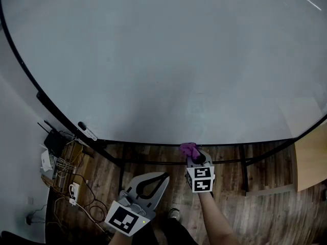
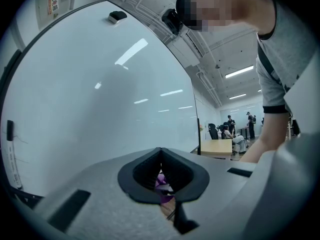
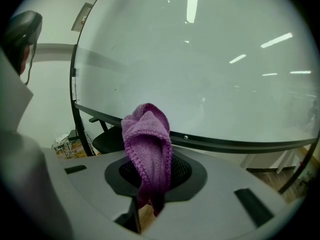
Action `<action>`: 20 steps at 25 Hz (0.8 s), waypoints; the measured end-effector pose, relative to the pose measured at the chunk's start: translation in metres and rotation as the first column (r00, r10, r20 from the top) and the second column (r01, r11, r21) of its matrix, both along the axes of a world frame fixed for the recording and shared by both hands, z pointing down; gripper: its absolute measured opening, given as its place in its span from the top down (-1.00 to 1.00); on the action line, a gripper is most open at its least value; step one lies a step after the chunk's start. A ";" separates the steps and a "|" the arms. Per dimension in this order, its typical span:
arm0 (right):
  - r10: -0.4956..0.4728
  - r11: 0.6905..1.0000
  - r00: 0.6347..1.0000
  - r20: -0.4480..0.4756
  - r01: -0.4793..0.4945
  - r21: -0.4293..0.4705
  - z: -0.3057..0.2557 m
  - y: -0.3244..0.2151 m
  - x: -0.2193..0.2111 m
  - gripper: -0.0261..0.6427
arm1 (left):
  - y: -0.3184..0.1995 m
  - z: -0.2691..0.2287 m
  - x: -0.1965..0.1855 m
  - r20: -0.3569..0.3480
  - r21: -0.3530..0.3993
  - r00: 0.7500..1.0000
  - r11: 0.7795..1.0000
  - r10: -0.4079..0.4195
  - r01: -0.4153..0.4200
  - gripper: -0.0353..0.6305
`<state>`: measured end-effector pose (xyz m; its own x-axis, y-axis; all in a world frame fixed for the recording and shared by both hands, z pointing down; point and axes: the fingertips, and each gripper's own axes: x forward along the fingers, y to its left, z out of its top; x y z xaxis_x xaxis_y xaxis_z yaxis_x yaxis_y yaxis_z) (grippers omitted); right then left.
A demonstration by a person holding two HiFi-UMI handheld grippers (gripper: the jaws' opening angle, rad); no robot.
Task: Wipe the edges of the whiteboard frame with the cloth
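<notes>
The whiteboard [image 1: 168,60] fills most of the head view, its black frame [image 1: 153,143] curving along the bottom. My right gripper [image 1: 193,156] is shut on a purple cloth [image 1: 188,148], which sits just below that bottom frame edge. In the right gripper view the cloth [image 3: 147,139] bunches up out of the shut jaws [image 3: 150,171], close in front of the frame [image 3: 225,145]; contact cannot be told. My left gripper [image 1: 164,176] hangs lower and to the left, away from the board, its jaws shut with nothing between them [image 2: 161,156].
A marker [image 1: 87,131] lies at the board's lower left. A router and tangled cables [image 1: 61,157] sit on the wooden floor at left. Black stand legs [image 1: 244,172] run under the board. A wooden desk [image 1: 311,160] is at right. People sit far off [image 2: 230,131].
</notes>
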<state>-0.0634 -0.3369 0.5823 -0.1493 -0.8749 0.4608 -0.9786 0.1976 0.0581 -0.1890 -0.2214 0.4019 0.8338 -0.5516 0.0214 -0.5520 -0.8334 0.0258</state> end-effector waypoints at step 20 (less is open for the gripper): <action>0.086 0.996 0.996 0.016 -0.086 -0.025 -0.002 0.008 0.032 0.69 | 0.015 -0.005 0.011 0.015 0.000 1.000 1.000 0.010 -0.010 0.84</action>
